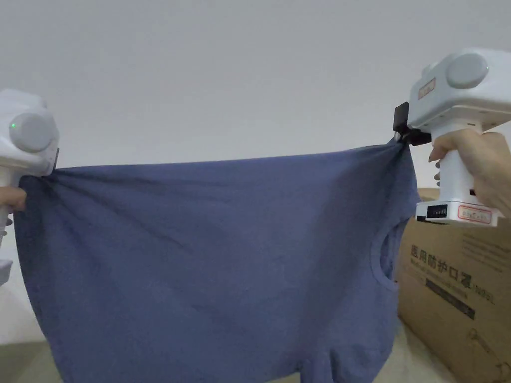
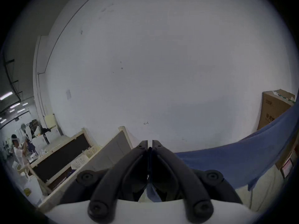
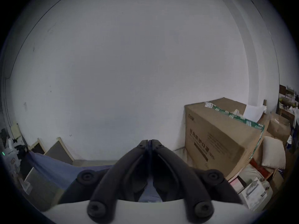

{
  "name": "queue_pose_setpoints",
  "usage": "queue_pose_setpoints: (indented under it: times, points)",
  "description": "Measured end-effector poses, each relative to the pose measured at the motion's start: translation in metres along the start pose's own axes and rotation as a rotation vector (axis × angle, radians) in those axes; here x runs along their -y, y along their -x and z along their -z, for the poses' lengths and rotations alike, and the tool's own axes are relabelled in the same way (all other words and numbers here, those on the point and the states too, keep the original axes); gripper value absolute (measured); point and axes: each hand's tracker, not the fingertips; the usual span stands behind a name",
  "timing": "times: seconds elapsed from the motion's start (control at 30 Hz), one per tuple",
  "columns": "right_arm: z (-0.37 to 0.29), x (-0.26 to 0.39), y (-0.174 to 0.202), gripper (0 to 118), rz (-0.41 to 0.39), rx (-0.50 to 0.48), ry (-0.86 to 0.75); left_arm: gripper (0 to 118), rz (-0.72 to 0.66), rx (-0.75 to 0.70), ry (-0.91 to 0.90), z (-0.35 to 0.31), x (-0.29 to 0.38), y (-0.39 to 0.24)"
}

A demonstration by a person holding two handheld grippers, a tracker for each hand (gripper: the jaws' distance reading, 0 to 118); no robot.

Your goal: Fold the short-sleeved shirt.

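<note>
A blue short-sleeved shirt [image 1: 214, 259] hangs in the air in the head view, stretched sideways between both grippers, its neck opening at the right edge. My left gripper [image 1: 50, 172] pinches the top left corner of the cloth; its jaws are together on blue fabric in the left gripper view [image 2: 150, 146], and the shirt [image 2: 234, 161] runs off to the right. My right gripper [image 1: 401, 137] clamps the top right corner. In the right gripper view its jaws [image 3: 149, 144] are closed on the cloth and the shirt [image 3: 55, 166] stretches away to the left.
A large cardboard box [image 1: 459, 289] stands at the right, close behind the shirt's neck end; the same box [image 3: 220, 135] sits among more boxes and a cushion. A plain white wall [image 1: 224, 75] is ahead. Framed boards [image 2: 68, 150] lean at the left, with a person [image 2: 17, 148] farther off.
</note>
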Motion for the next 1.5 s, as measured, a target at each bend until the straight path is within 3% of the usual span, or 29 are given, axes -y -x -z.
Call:
queue_pose_setpoints:
  times: [0.2, 0.3, 0.57, 0.67, 0.8, 0.87, 1.13, 1.33, 1.43, 1.5]
  points:
    - [0.046, 0.072, -0.003, 3, -0.043, 0.015, 0.132, 3, 0.000, 0.025, 0.166, 0.038, 0.075, -0.021]
    - [0.088, 0.127, -0.011, 3, -0.053, 0.059, 0.237, 3, 0.115, 0.025, 0.239, 0.063, 0.135, -0.051]
    - [0.185, 0.312, -0.038, 3, -0.077, 0.133, 0.545, 3, 0.079, 0.051, 0.531, 0.131, 0.311, -0.110]
    - [0.203, 0.376, -0.050, 3, -0.032, 0.135, 0.659, 3, 0.146, 0.039, 0.597, 0.141, 0.372, -0.127]
    - [0.203, 0.437, -0.060, 3, -0.067, 0.153, 0.753, 3, 0.076, 0.079, 0.732, 0.144, 0.429, -0.127]
    - [0.185, 0.448, -0.069, 3, -0.014, 0.150, 0.767, 3, 0.076, 0.096, 0.751, 0.135, 0.446, -0.118]
    - [0.029, 0.466, -0.091, 3, -0.043, 0.078, 0.733, 3, 0.047, 0.265, 0.720, -0.002, 0.461, -0.049]
    - [-0.122, 0.496, -0.104, 3, -0.026, 0.067, 0.736, 3, 0.165, 0.246, 0.692, -0.130, 0.481, -0.012]
    - [-0.183, 0.521, -0.107, 3, -0.071, 0.069, 0.764, 3, 0.187, 0.269, 0.721, -0.175, 0.498, 0.009]
    - [-0.229, 0.538, -0.113, 3, -0.016, 0.081, 0.790, 3, 0.189, 0.260, 0.716, -0.209, 0.508, 0.019]
